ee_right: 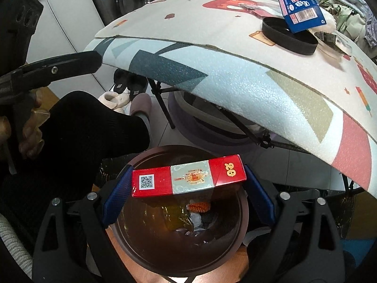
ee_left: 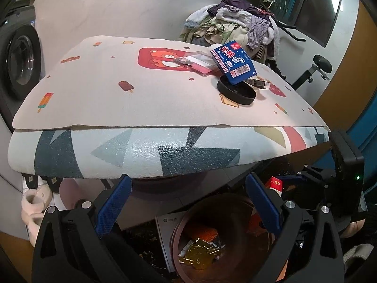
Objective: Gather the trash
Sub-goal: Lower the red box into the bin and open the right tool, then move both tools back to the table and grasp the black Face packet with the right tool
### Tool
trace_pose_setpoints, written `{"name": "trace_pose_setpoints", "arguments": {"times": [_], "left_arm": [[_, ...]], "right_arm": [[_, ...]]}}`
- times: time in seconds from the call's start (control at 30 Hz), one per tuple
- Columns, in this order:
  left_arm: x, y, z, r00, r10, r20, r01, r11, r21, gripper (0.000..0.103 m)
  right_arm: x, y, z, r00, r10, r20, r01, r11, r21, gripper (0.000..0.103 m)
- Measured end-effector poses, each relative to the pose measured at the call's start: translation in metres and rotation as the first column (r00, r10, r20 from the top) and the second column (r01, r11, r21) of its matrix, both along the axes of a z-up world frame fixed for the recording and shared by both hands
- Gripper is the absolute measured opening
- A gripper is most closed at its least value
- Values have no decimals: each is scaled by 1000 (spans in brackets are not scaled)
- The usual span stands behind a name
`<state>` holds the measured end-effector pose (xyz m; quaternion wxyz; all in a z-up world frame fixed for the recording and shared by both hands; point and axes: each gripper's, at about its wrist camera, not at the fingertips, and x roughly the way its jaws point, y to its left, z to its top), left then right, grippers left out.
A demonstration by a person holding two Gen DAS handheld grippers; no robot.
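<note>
Right tool [ee_right: 188,184] grips glossy red carton [ee_right: 188,178] above round brown bin [ee_right: 179,254].

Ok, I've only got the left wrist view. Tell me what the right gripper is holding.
Observer: The right gripper is shut on a red and white box, gripped by its two short ends.
Operator: Say where that box sits relative to the bin.
Observer: It hangs over the opening of the brown bin, above the wrappers inside.
Operator: Check the drop path.
Observer: Nothing shows between box and bin in the right wrist view.
</note>
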<state>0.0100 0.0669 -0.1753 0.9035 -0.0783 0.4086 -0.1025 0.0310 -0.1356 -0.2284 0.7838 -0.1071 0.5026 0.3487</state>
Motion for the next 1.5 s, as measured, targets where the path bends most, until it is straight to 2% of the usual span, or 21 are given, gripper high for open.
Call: {"name": "trace_pose_setpoints", "arguments": {"times": [0.13, 0.27, 0.4, 0.77, 1.13, 1.33, 1.5], "left_arm": [[0, 0, 0, 1000, -1, -2, 1, 1000, 3, 96], [0, 0, 0, 1000, 2, -3, -2, 1000, 6, 96], [1, 1, 0, 1000, 7, -6, -7, 1000, 7, 96], [2, 2, -1, 1000, 12, -10, -12, 1000, 10, 96], [4, 2, -1, 1000, 16, -17, -15, 1000, 16, 96], [7, 9, -1, 999, 36, -25, -36, 999, -7, 96], [15, 25, -3, 995, 85, -56, -89, 993, -72, 96]], "right_arm": [[3, -3, 0, 1000, -21, -9, 21, 1000, 6, 97], [9, -11, 2, 997, -72, -13, 72, 997, 18, 97], [12, -23, 10, 991, -129, 19, 128, 990, 57, 97], [26, -51, 24, 959, -279, 51, 269, 952, 146, 97], [34, -63, 23, 939, -342, 41, 332, 929, 162, 97], [39, -77, 34, 900, -417, 125, 393, 902, 177, 97], [61, -95, 56, 883, -423, 202, 387, 901, 195, 97]]}}
